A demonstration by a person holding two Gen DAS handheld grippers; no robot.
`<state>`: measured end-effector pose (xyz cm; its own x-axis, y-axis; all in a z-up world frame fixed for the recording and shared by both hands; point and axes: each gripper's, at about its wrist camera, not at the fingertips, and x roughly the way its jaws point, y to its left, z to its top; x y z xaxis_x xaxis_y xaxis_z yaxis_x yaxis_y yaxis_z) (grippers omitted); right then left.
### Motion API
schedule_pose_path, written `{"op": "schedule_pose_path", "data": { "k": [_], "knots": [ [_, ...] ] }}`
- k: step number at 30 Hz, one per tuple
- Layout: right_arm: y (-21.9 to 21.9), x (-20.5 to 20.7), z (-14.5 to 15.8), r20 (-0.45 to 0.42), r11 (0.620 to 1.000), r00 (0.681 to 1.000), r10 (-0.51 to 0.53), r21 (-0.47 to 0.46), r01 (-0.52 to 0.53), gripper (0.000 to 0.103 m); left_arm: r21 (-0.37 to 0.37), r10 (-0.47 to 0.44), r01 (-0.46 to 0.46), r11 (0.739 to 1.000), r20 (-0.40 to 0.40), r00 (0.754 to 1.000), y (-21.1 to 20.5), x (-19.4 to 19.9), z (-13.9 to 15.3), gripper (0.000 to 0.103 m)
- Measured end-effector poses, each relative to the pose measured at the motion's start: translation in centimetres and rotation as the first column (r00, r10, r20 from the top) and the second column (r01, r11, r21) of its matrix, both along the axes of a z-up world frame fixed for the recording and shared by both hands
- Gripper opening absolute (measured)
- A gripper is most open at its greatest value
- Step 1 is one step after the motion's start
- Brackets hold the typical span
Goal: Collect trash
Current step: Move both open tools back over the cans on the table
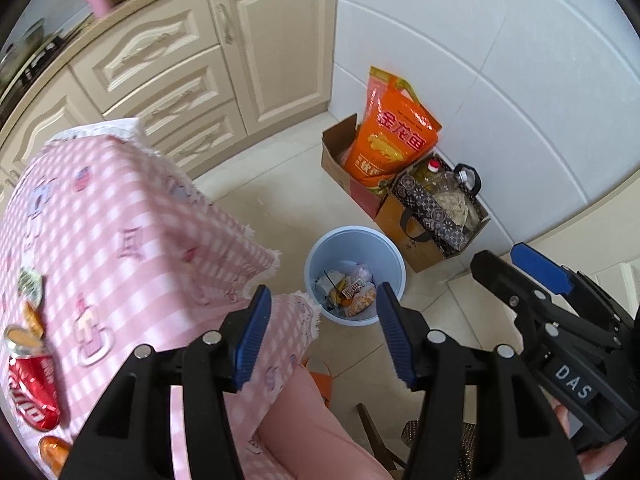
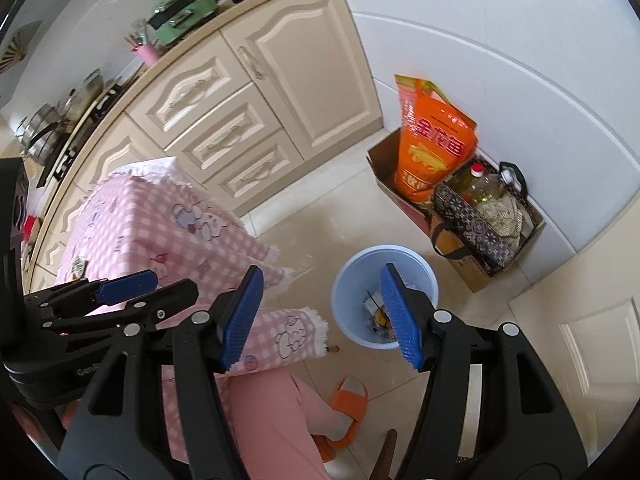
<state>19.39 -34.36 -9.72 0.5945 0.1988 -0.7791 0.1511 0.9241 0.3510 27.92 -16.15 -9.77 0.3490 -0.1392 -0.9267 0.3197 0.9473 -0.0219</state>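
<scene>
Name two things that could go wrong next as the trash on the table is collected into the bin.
1. The crushed red can lies at the edge of the draped tablecloth; a nudge or snagged cloth may drop it to the floor.
2. The blue bin sits low, beside the table; trash released from the open left tool may miss.

1. White tile wall point(image 2: 500, 40), pale tile floor point(image 2: 320, 216).
2. Cream cabinets point(image 2: 256, 92) w/ drawers, tan counter top point(image 2: 188, 44).
3. Pink check cloth point(image 1: 120, 216) on table.
4. White door point(image 2: 592, 336) at right.
5. Bright daylight.
</scene>
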Motion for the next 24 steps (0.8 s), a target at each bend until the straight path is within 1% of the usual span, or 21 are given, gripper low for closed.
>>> {"op": "schedule_pose_path", "data": {
  "k": [6,13,20,24],
  "knots": [
    [3.1,-0.4,1.8,0.042,0.999,0.998,0.049,-0.009,-0.049,0.06,-0.053,0.053,-0.051,0.997,0.049,0.997,3.9,-1.5,2.6,0.054],
    [8.5,-0.4,4.2,0.089,0.989,0.986,0.144,-0.034,-0.141,0.061,-0.095,0.133,-0.123,0.988,0.108,0.985,9.4,-3.3,5.1,0.056],
    [14.6,0.0,6.2,0.121,0.969,0.962,0.243,-0.062,-0.237,0.061,-0.111,0.228,-0.211,0.971,0.165,0.96,15.8,-4.6,7.1,0.058],
    [17.8,0.5,6.6,0.124,0.955,0.947,0.296,-0.07,-0.29,0.061,-0.11,0.281,-0.264,0.958,0.191,0.941,19.6,-4.9,7.9,0.06]
  ]
}}
